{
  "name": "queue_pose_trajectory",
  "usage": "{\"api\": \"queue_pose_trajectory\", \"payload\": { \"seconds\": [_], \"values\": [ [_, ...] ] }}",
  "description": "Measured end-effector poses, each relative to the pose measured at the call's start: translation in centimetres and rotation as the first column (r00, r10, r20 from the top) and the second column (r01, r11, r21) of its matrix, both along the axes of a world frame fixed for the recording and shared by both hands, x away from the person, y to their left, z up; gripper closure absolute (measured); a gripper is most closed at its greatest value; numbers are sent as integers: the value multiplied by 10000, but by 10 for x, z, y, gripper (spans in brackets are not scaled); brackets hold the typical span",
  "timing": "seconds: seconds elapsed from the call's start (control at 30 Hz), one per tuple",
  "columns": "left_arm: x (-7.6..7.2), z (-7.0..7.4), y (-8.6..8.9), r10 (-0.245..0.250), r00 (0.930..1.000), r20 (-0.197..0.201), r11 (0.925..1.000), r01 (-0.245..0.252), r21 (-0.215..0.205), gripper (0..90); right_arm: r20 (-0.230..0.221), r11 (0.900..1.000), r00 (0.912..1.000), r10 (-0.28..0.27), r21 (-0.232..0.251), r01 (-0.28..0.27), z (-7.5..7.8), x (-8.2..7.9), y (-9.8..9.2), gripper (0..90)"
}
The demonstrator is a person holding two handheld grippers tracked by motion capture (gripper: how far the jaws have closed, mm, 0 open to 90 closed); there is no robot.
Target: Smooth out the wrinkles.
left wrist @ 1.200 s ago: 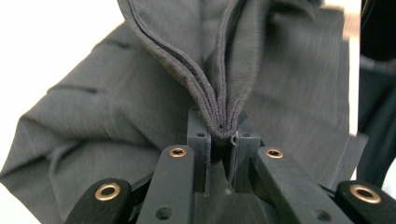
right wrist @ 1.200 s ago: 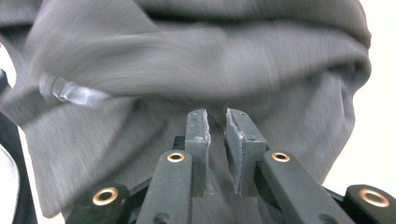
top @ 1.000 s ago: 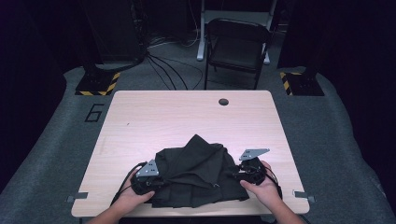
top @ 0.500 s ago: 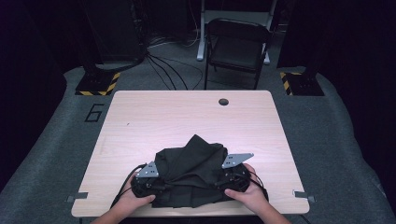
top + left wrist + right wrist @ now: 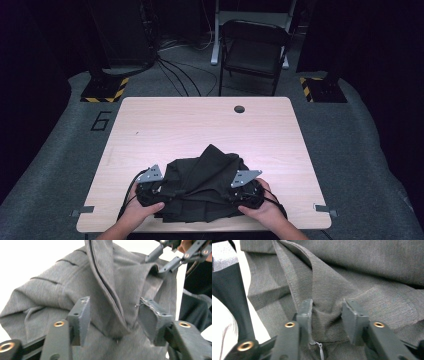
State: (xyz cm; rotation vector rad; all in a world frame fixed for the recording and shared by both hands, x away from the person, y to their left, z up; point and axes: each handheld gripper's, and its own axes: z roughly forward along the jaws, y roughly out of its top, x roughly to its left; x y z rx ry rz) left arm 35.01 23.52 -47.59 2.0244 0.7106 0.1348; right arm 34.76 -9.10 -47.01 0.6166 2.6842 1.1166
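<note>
Wooden table (image 5: 165, 125): both tools half-open, jaws straddling folds of dark garment (image 5: 205, 175).

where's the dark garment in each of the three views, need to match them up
High view: the dark garment lies bunched at the table's near edge, between both grippers.
Left gripper view: it spreads across the middle, a fold between the open jaws.
Right gripper view: it covers most of the picture, fabric bunched between the jaws.
Shared landmark: the raised seamed fold.

Left gripper (image 5: 150, 186) and right gripper (image 5: 246, 189) held low near the table's front edge, jaws parted on both.
</note>
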Motion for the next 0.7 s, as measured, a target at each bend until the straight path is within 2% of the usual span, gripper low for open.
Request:
{"api": "queue_pose_trajectory", "payload": {
  "seconds": [0.03, 0.13, 0.2, 0.3, 0.47, 0.57, 0.6, 0.63, 0.7],
  "values": [
    [1, 0, -2, 15, 10000, 61, 10000, -16, 88, 473, -24, 10000, 10000, 37, -35, -38, 0, 0, 0, 672],
    [3, -3, -8, 70, 9999, -139, 9994, -65, 333, 564, -159, 10000, 9999, 28, -14, -28, 0, -1, -2, 734],
    [4, -6, -11, 50, 9997, -227, 9986, -38, 520, 686, -367, 10000, 9993, 14, 19, -14, 0, -1, -4, 770],
    [1, -5, -13, -55, 10000, 62, 9978, 51, 666, 845, -539, 9999, 9985, -16, 156, 25, 1, 1, -9, 798],
    [-2, 8, -9, -263, 9977, 630, 9978, 224, 621, 857, -575, 9980, 9983, -91, 614, 126, 11, 1, -17, 816],
    [-6, 17, -8, -497, 9939, 986, 9976, 446, 538, 859, -422, 9968, 9990, 147, 789, -114, 18, 1, -22, 820],
    [-9, 20, -8, -757, 9930, 904, 9958, 706, 588, 859, -486, 9967, 9985, 257, 784, -218, 20, 0, -23, 821],
    [-11, 19, -9, -767, 9921, 992, 9956, 708, 616, 859, -429, 9963, 9988, 229, 835, -192, 20, -1, -23, 821],
    [-16, 16, -10, -1106, 9899, 890, 9913, 1034, 813, 860, -690, 9973, 9966, 448, 620, -405, 15, -2, -24, 822]
  ]
}}
